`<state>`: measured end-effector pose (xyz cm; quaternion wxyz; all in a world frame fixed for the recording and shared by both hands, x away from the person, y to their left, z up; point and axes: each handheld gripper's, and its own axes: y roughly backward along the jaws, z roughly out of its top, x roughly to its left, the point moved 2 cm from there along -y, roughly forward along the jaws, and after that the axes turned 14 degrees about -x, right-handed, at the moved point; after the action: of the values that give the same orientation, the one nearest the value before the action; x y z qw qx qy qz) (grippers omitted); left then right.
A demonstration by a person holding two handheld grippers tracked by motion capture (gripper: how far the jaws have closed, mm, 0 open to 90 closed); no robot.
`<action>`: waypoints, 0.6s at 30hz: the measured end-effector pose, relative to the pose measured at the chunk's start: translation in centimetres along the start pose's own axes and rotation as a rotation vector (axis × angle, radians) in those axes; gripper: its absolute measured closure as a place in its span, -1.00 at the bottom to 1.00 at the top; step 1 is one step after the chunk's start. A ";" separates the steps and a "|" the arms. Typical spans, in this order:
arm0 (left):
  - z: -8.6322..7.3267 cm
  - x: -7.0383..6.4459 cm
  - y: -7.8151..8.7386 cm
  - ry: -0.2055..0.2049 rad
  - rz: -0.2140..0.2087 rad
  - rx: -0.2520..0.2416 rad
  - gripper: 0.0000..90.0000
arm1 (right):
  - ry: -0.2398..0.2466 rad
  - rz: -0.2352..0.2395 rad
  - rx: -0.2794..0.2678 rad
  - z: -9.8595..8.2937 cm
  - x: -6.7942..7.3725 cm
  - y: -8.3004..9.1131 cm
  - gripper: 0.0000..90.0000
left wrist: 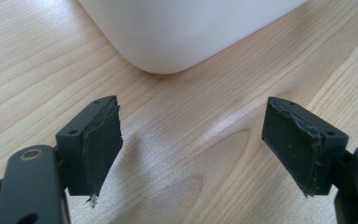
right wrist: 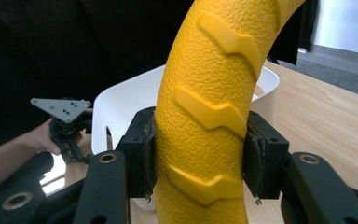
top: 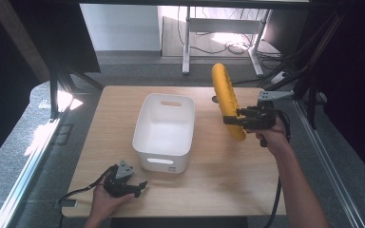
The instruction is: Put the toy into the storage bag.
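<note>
- I have the yellow ring (top: 226, 99) clamped in my right gripper (top: 240, 118), lifted clear of the table (top: 218, 171) on its right side, just right of the white bin (top: 164, 130)
- In the right gripper view the ring (right wrist: 209, 121) stands nearly upright between my two jaws, both pads pressed against its pebbled surface with raised zigzag ridges
- From above, the ring is seen almost edge-on, its top leaning toward the far edge and its bottom hanging just below the jaws
- The bin sits mid-table, open and with nothing inside, a handle slot in its near wall and another in its far wall
- My left gripper (top: 135, 186) rests low at the near left of the table, just in front of the bin's near left corner
- In the left gripper view its jaws (left wrist: 191, 149) stand wide apart over bare wood, holding nothing, with the bin's rounded corner (left wrist: 168, 37) just beyond them
- The right gripper view also catches my left gripper (right wrist: 65, 123) farther off, beside the bin
</note>
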<state>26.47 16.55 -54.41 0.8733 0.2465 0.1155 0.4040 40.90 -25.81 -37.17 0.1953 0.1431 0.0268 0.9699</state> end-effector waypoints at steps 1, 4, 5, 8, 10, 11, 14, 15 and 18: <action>0.0 0.0 0.0 0.000 0.000 0.000 -0.55 | 0.000 0.000 0.000 0.0 0.0 0.0 0.15; 0.0 0.0 0.0 0.001 0.000 0.001 -0.55 | -0.017 0.019 -0.015 0.0 0.0 -0.2 0.15; 0.0 0.0 -0.1 0.002 -0.001 -0.001 -0.55 | -0.023 0.031 -0.021 0.0 0.1 -0.3 0.15; 0.0 -0.1 -0.1 0.002 -0.001 0.000 -0.55 | -0.023 0.039 -0.028 0.2 0.2 -0.4 0.15; 0.0 0.0 -0.1 0.002 -0.001 0.002 -0.55 | -0.026 0.044 -0.036 0.3 0.4 -0.4 0.15; 0.0 0.0 0.0 0.002 0.000 0.002 -0.55 | -0.022 0.047 -0.039 0.4 0.4 -0.5 0.15; 0.0 0.0 0.0 0.001 0.000 0.002 -0.55 | -0.012 0.052 -0.044 0.7 0.9 -0.6 0.15; 0.0 0.0 0.0 0.002 0.000 0.002 -0.55 | -0.011 0.054 -0.046 0.8 1.0 -0.6 0.15; 0.0 0.0 0.0 0.001 0.000 0.002 -0.55 | -0.006 0.061 -0.053 1.0 1.3 -0.7 0.15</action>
<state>26.45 16.51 -54.46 0.8730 0.2472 0.1165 0.4039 40.30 -24.71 -35.96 0.1694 0.1415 -0.0038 0.9753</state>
